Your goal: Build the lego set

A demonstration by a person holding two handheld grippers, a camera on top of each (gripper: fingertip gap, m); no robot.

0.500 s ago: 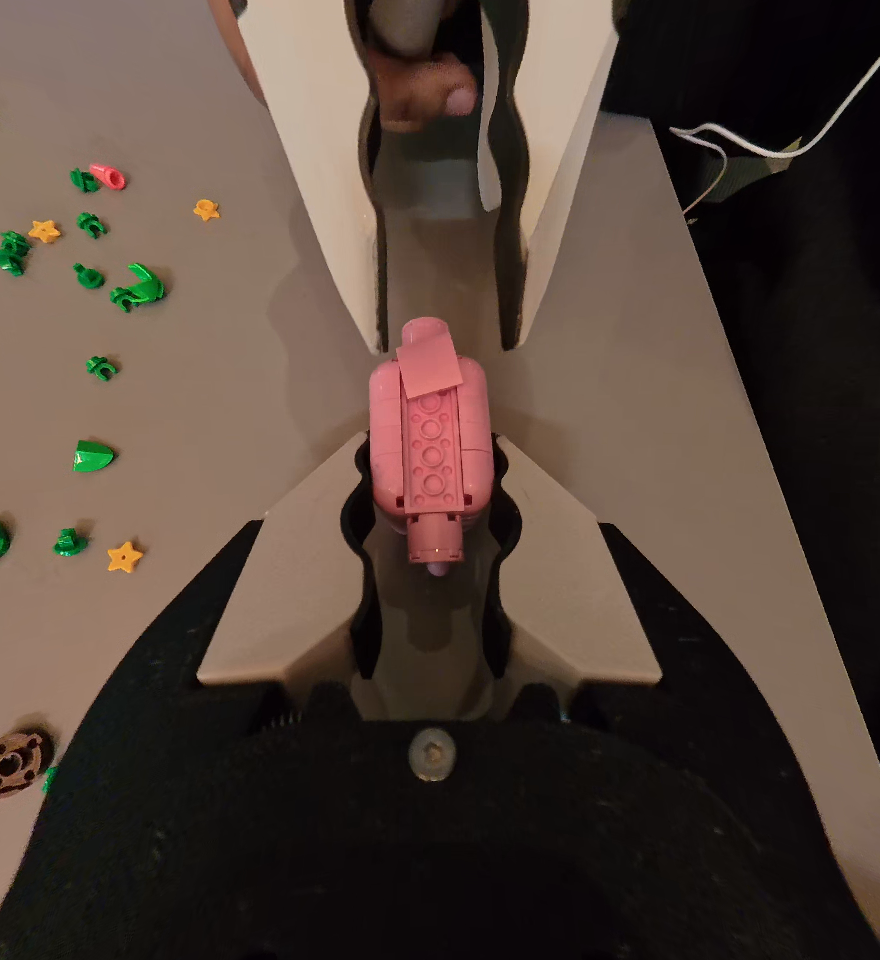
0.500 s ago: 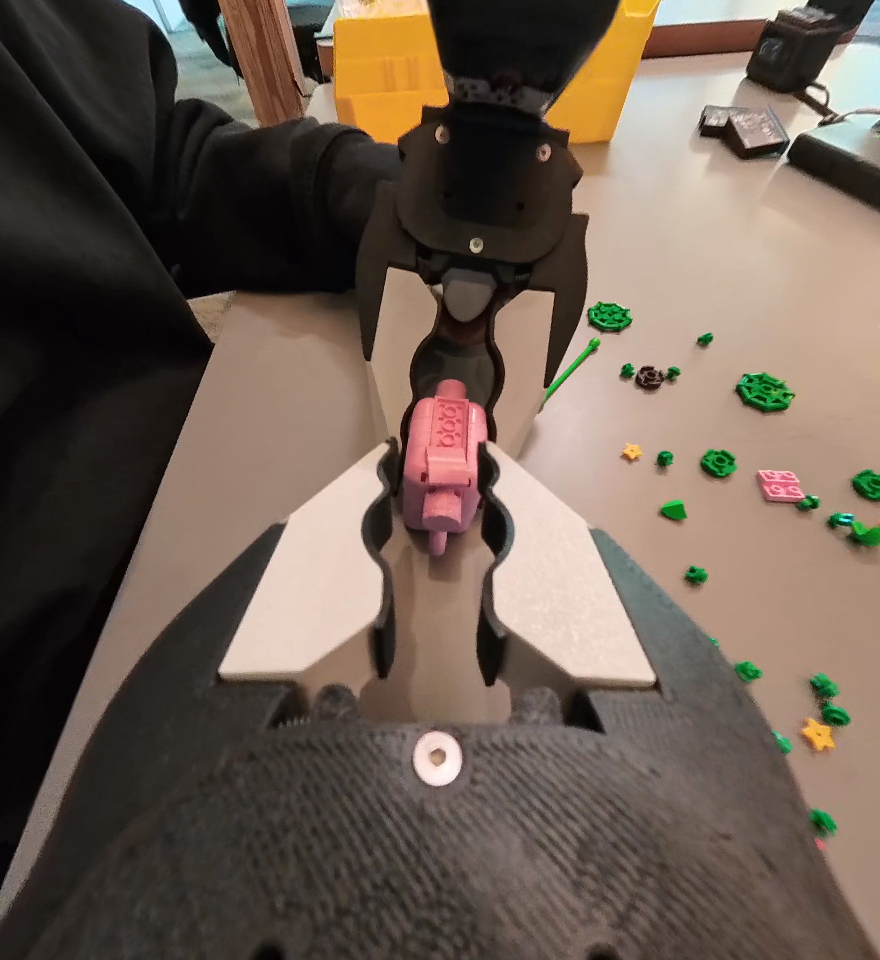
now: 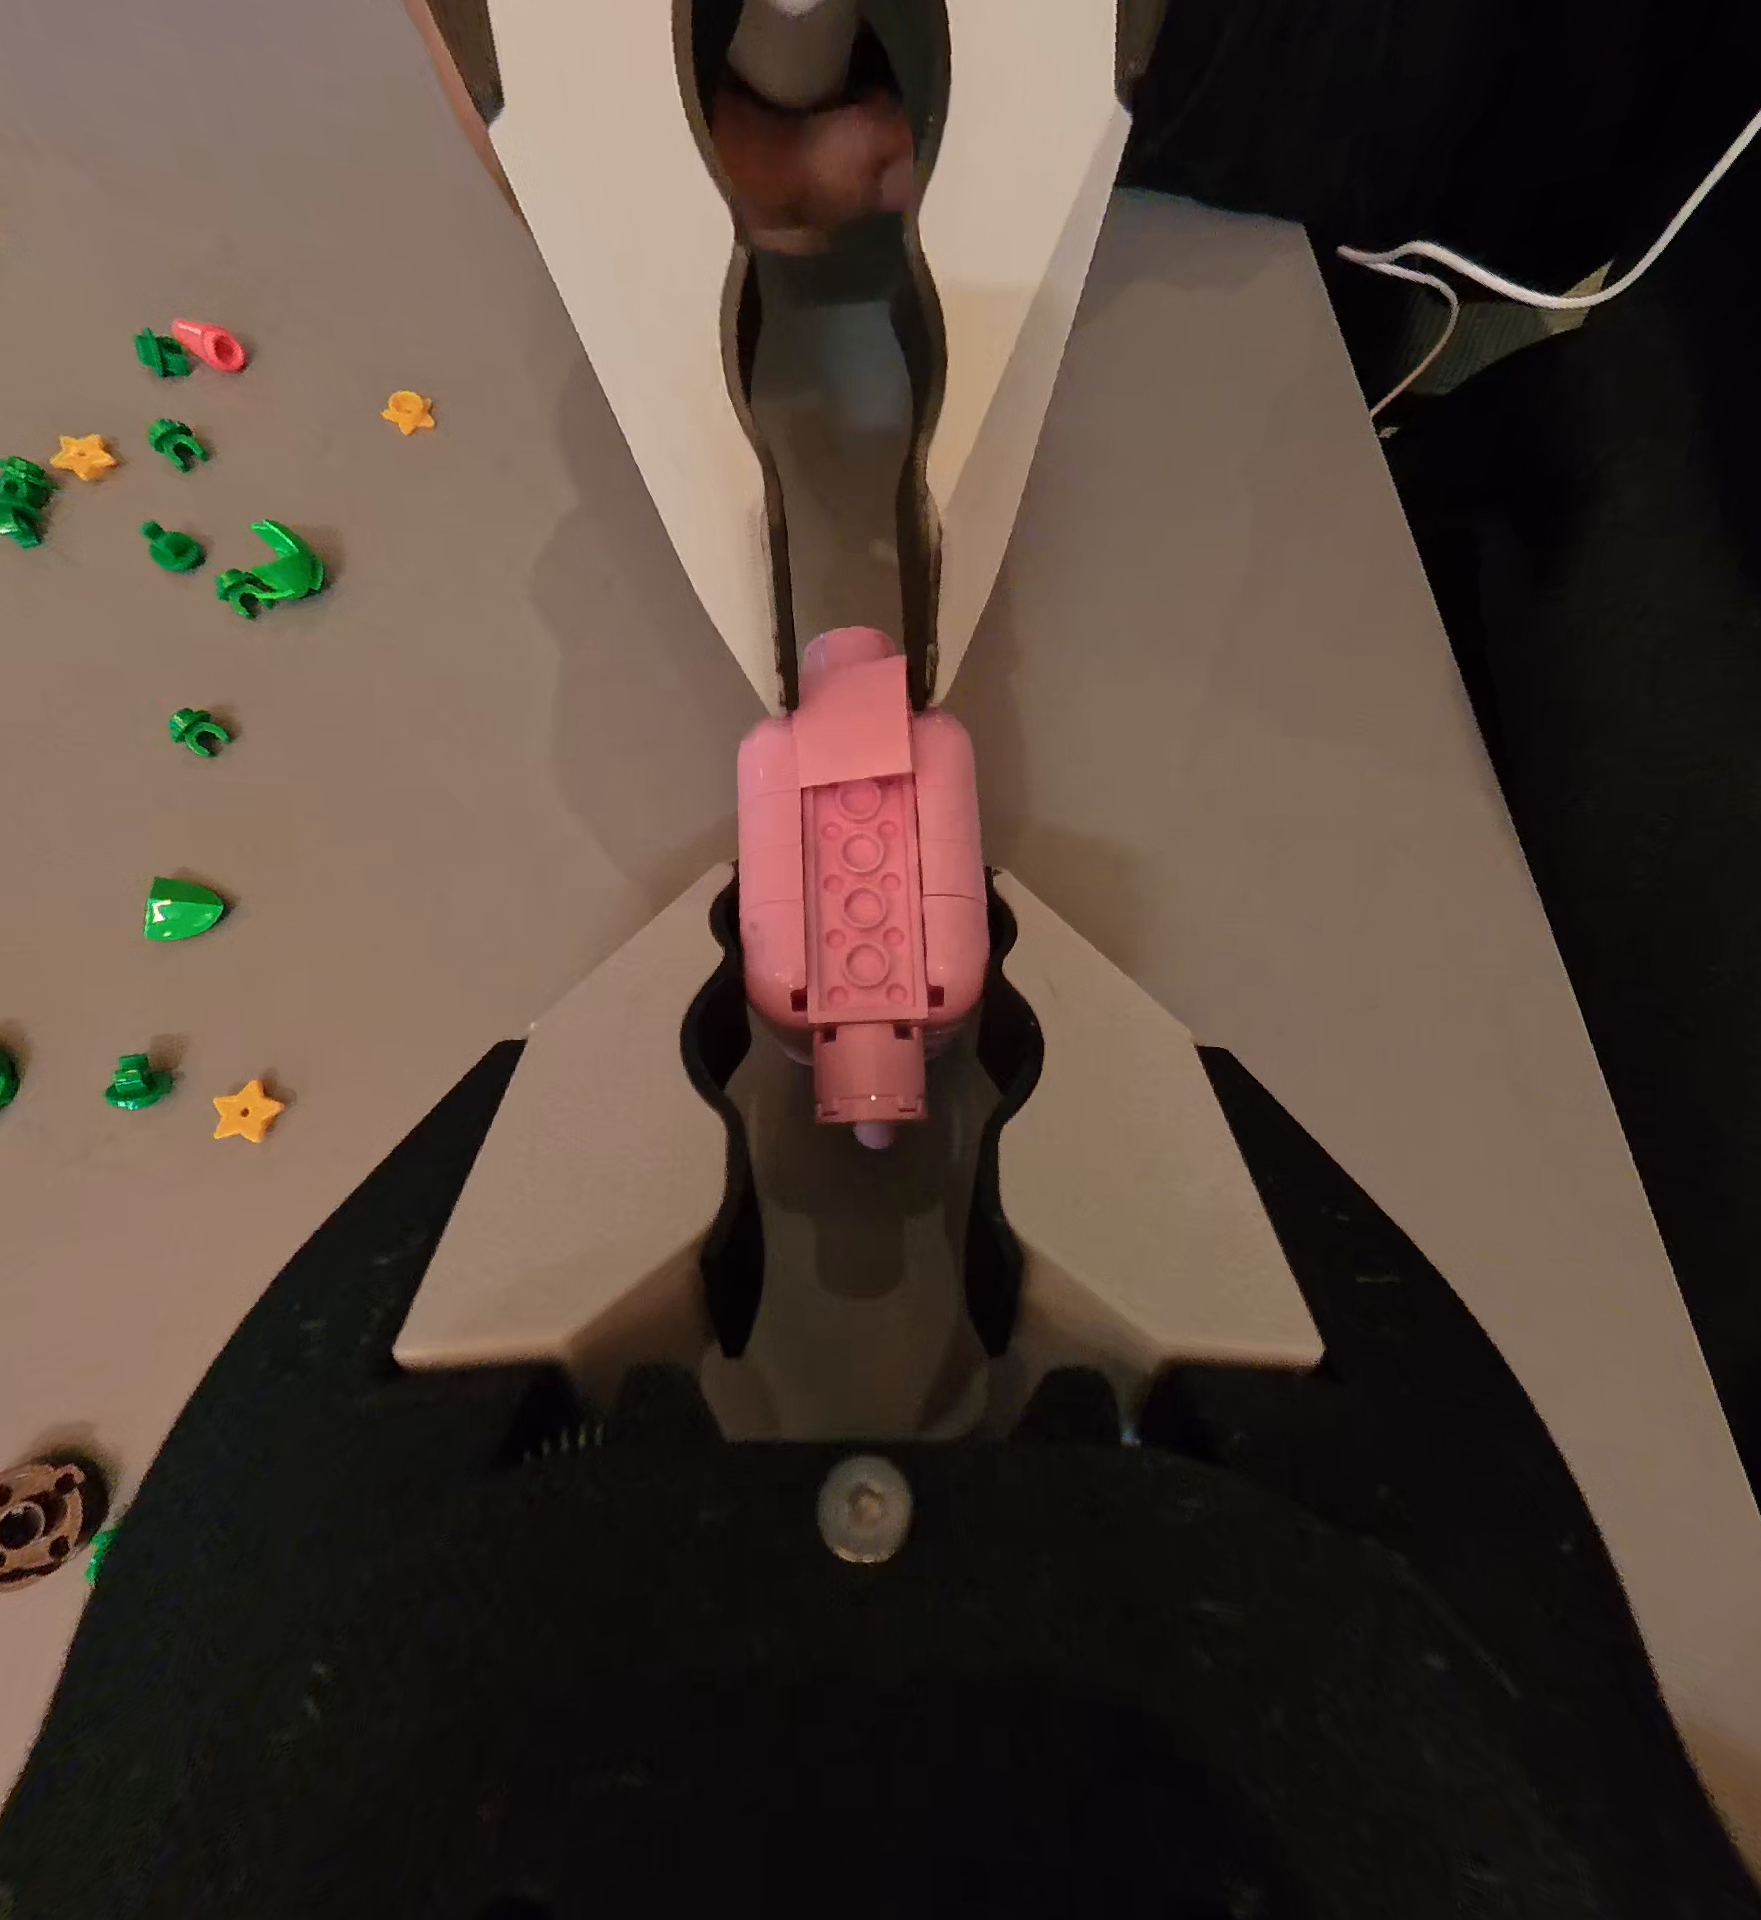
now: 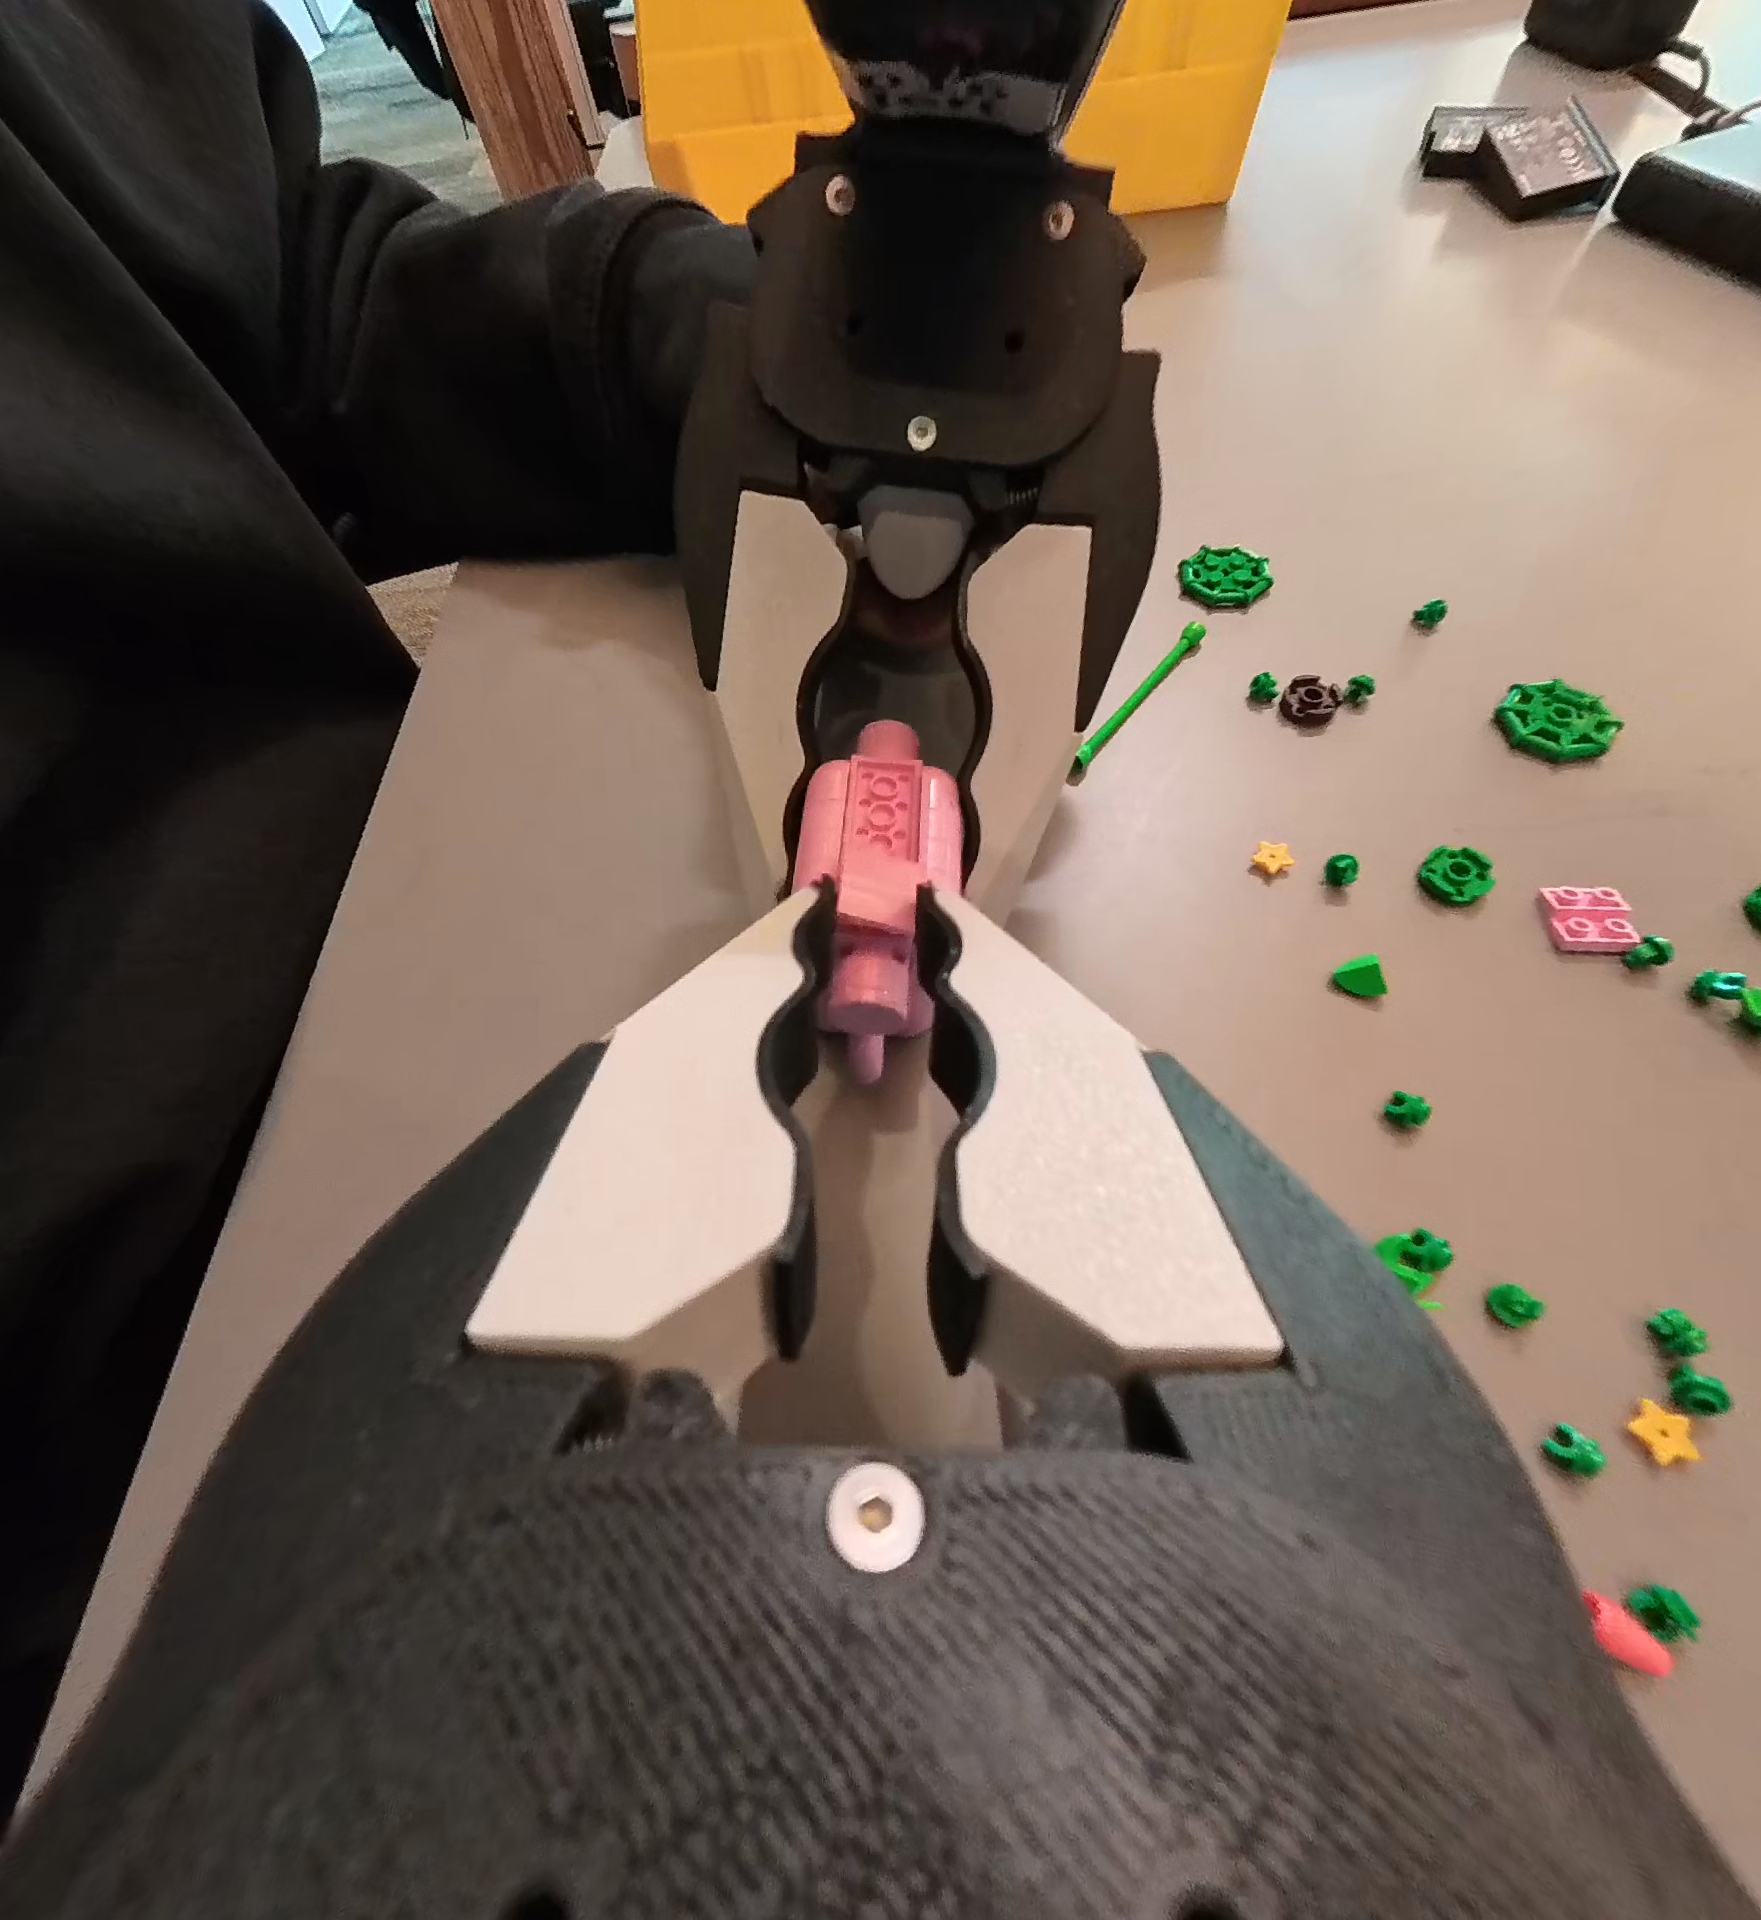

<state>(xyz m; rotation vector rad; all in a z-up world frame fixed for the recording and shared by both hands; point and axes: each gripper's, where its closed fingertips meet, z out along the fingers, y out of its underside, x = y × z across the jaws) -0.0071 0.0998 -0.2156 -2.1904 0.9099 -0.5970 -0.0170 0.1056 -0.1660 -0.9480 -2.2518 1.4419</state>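
Observation:
A pink lego assembly (image 3: 860, 883) with a studded plate on top and a round peg at each end is held above the grey table (image 3: 440, 727) between both grippers. My left gripper (image 3: 860, 894) is shut on its wide body. My right gripper (image 3: 855, 686) comes from the opposite side and is shut on the narrow end under a small pink tile. In the right wrist view the right gripper (image 4: 871, 914) clamps the near end of the assembly (image 4: 881, 821), and the left gripper (image 4: 876, 852) holds the far part.
Loose green pieces (image 4: 1556, 719), yellow stars (image 3: 247, 1110), a pink plate (image 4: 1585, 916), a green rod (image 4: 1136, 707) and a brown round piece (image 3: 19, 1527) lie scattered on the table. A yellow bin (image 4: 1177, 104) and black boxes (image 4: 1520, 145) stand at the back. A black sleeve (image 4: 180, 623) lies along the table edge. One gripper's finger ends stand about 5 centimeters off the other's. The brown round piece (image 3: 19, 1527) is about 15 centimeters from both grippers' fingertips. It turns up in the right wrist view (image 4: 1315, 694) as well.
My right gripper has narrowed its fingers onto the narrow end of the pink assembly. The left gripper's hold is unchanged.

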